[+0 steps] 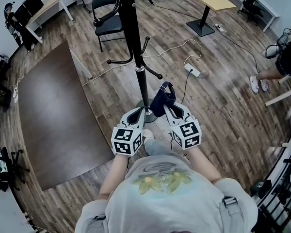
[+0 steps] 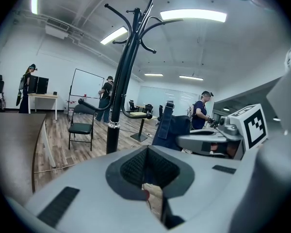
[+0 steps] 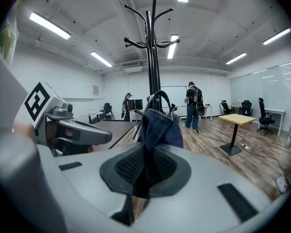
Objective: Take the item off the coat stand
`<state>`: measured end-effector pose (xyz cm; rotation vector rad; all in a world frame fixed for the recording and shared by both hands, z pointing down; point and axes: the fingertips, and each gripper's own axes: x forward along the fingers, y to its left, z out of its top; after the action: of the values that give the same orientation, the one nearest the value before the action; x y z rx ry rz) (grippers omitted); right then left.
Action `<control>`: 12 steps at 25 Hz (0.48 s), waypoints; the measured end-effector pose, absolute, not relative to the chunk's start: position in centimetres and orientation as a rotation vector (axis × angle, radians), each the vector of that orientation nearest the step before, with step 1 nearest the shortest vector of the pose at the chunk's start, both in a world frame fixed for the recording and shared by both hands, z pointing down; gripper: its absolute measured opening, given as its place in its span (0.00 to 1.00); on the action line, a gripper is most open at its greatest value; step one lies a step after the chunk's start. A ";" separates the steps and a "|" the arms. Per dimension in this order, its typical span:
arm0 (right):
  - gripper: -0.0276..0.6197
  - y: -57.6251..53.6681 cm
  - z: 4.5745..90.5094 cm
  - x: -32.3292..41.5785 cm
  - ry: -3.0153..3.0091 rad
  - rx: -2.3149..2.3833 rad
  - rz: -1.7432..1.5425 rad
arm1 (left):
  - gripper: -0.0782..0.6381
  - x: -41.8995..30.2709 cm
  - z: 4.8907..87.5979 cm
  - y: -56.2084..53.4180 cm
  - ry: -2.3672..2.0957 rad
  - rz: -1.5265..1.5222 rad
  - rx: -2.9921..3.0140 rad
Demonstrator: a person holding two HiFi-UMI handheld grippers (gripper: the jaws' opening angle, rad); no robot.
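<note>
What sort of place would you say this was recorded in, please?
Most likely an open-plan office or lab room. A desk with monitors stands by the wall, a whiteboard is set up further back, and office chairs sit by long tables under ceiling strip lights.

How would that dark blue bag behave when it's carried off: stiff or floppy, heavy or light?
Probably floppy: the dark blue bag folds and creases where the right hand-held gripper pinches it. Likely light for its size, since one pinch of fabric seems to carry it. It may swing, as most of it lies beyond the jaws.
</note>
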<state>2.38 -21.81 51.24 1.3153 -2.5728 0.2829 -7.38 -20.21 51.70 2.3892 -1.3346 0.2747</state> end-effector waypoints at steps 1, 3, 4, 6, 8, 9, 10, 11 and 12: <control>0.08 -21.7 51.2 2.4 -2.573 1.314 0.282 | 0.13 -7.4 51.6 -20.2 -1.334 0.273 2.391; 0.08 -21.5 51.1 2.5 -2.572 1.313 0.282 | 0.13 -7.3 51.5 -20.1 -1.332 0.271 2.394; 0.08 -21.4 51.1 2.5 -2.572 1.312 0.282 | 0.13 -7.3 51.5 -20.0 -1.331 0.270 2.395; 0.08 -21.4 51.0 2.6 -2.570 1.311 0.279 | 0.13 -7.2 51.5 -20.0 -1.329 0.269 2.397; 0.08 -21.3 51.0 2.8 -2.569 1.311 0.279 | 0.13 -7.2 51.5 -20.0 -1.328 0.273 2.397; 0.08 -21.3 51.0 2.8 -2.568 1.312 0.281 | 0.13 -7.1 51.6 -20.0 -1.327 0.275 2.396; 0.08 -21.3 51.0 2.9 -2.567 1.312 0.282 | 0.13 -7.1 51.6 -19.9 -1.327 0.275 2.396; 0.08 -21.3 51.0 2.9 -2.568 1.311 0.283 | 0.13 -7.1 51.6 -19.9 -1.327 0.275 2.396; 0.08 -21.3 51.0 2.9 -2.568 1.309 0.282 | 0.13 -7.1 51.7 -19.9 -1.327 0.274 2.395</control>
<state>2.89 -21.30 50.96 1.3093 -2.5679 0.2824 -7.07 -19.93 51.67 2.3950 -1.3269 0.2742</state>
